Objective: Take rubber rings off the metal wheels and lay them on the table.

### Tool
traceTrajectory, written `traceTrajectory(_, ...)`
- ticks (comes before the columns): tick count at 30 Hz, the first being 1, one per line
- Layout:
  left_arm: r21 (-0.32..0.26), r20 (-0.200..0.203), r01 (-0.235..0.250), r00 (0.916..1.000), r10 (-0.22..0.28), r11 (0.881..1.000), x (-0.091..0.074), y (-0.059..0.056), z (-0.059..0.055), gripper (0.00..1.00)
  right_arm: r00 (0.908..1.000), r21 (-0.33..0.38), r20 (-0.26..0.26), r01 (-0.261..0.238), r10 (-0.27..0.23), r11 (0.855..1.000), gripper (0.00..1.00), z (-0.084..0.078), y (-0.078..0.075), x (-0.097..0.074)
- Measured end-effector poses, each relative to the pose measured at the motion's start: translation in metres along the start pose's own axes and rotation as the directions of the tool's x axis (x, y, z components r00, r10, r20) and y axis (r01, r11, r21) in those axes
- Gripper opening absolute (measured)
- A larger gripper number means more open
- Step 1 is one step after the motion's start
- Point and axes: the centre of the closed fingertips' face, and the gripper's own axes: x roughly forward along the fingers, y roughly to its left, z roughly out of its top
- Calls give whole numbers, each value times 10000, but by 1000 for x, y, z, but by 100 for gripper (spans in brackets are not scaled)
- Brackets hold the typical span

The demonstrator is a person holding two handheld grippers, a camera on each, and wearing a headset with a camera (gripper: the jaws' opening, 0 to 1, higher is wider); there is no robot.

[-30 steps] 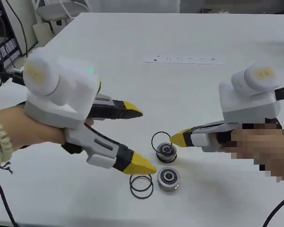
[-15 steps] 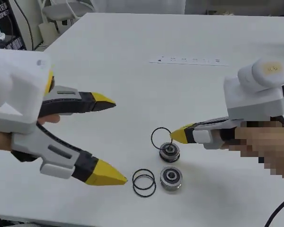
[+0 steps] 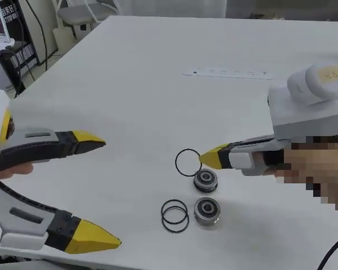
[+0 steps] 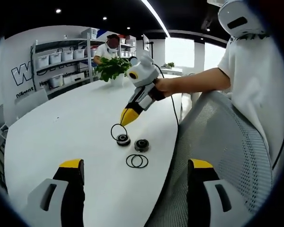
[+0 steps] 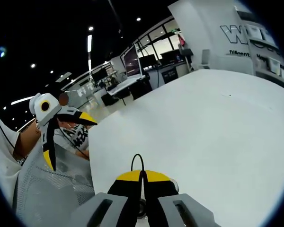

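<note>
Two metal wheels lie on the white table (image 3: pixel 129 84), the far wheel (image 3: pixel 205 180) and the near wheel (image 3: pixel 207 210). Two black rubber rings (image 3: pixel 174 215) lie overlapped left of the near wheel. My right gripper (image 3: pixel 205 157) is shut on a third ring (image 3: pixel 187 163), which stands upright just left of the far wheel; whether it still hooks that wheel I cannot tell. That held ring (image 5: pixel 137 163) rises from my shut right gripper (image 5: pixel 143 176). My left gripper (image 3: pixel 98 191) is open wide, well left of the wheels. My left gripper (image 4: pixel 135 164) faces the wheels (image 4: pixel 123 140) and the loose rings (image 4: pixel 137 161).
A white power strip (image 3: pixel 231 73) lies farther back on the table. A chair (image 3: pixel 81 11) and dark equipment stand beyond the far left corner. A mesh chair back (image 4: pixel 217 156) is close to the table's near edge.
My left gripper has drawn back to the left and towards me, away from the wheels, still open. The right gripper keeps the ring pinched at about the same spot.
</note>
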Motion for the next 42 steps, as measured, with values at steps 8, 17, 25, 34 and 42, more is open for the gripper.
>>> traceTrajectory(8, -572, -126, 14, 9999, -21, 9984, 4, -14, -17, 90, 9996, -266, 76, -260, 262, 9993, 0, 6, 12, 1)
traceTrajectory(17, -754, -474, 33, 9989, -69, 9971, 9, -21, -32, 90, 9978, -413, 82, -658, 662, 9970, 0, 8, 27, 6)
traceTrajectory(25, -976, -289, -257, 9993, 230, 9949, 8, -15, -33, 90, 9935, -617, -596, -1003, 967, 9930, 0, -8, 40, 20)
traceTrajectory(34, -972, -276, -475, 9986, 450, 9941, 7, -12, -35, 91, 9746, -853, -1860, -1425, 1247, 9861, 0, -42, 52, 40)
traceTrajectory(42, -1116, -143, -545, 9985, 532, 9923, 6, -11, -34, 90, 9634, -1056, -2427, -1425, 1135, 9841, 0, -58, 49, 51)
